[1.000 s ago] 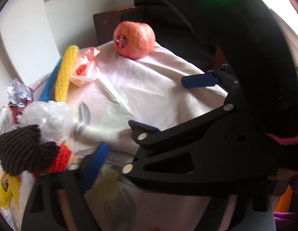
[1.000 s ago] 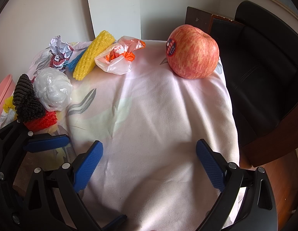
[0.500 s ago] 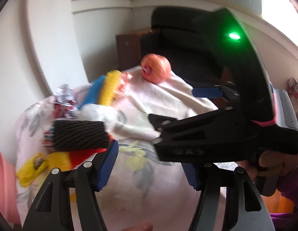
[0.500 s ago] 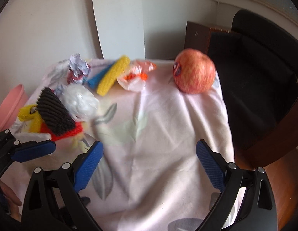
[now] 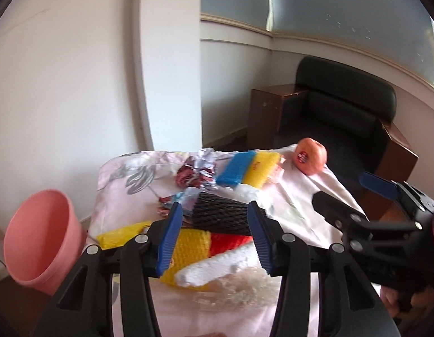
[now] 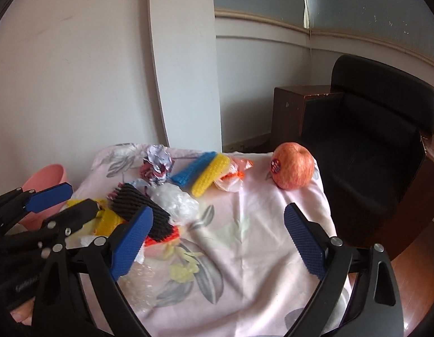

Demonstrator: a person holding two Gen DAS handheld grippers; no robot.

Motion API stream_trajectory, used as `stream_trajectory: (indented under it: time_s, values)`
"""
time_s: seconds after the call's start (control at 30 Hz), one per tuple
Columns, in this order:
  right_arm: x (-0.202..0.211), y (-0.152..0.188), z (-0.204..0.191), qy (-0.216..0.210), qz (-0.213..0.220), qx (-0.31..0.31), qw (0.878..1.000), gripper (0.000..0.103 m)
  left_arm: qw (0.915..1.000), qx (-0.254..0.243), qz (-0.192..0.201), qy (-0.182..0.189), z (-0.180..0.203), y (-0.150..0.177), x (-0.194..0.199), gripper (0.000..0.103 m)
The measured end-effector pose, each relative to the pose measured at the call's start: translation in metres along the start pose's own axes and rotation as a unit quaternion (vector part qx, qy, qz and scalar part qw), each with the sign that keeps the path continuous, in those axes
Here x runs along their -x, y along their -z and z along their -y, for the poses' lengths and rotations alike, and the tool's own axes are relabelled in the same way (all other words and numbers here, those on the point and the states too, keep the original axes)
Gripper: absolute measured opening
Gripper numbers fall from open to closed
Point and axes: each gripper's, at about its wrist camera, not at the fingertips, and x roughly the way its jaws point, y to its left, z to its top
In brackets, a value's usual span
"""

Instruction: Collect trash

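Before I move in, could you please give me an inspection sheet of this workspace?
Surface: floral cloth covers the table, wrinkled.
Job's things: black foam net, yellow foam net, blue foam net, crumpled foil wrapper, clear plastic wad, orange-and-white bag, white foam piece; pink bin stands at the table's left edge.
Clutter: apple with a sticker, at the far right of the cloth.
Grippers: left tongs open, empty, lined up with the black net; right tongs open, empty.
Cables: nothing seen.
Surroundings: black armchair, wooden side cabinet, white walls.
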Motion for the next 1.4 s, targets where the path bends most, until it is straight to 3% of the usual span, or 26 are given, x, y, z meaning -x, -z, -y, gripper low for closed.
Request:
stream_trajectory:
  time_s: [0.23,1.4]
  values:
    - [0.007,0.003,-0.021,0.014,0.028,0.032,0.999,0.095,0.9997,0.017,-0.004,-0.015,-0.01,0.007,-0.003,0.048]
    - [0.001,0.007,-0.035,0.01,0.025,0.041,0.999,0.095,0.9992,0.023,0.007,-0.033,-0.021,0.008,0.002,0.047]
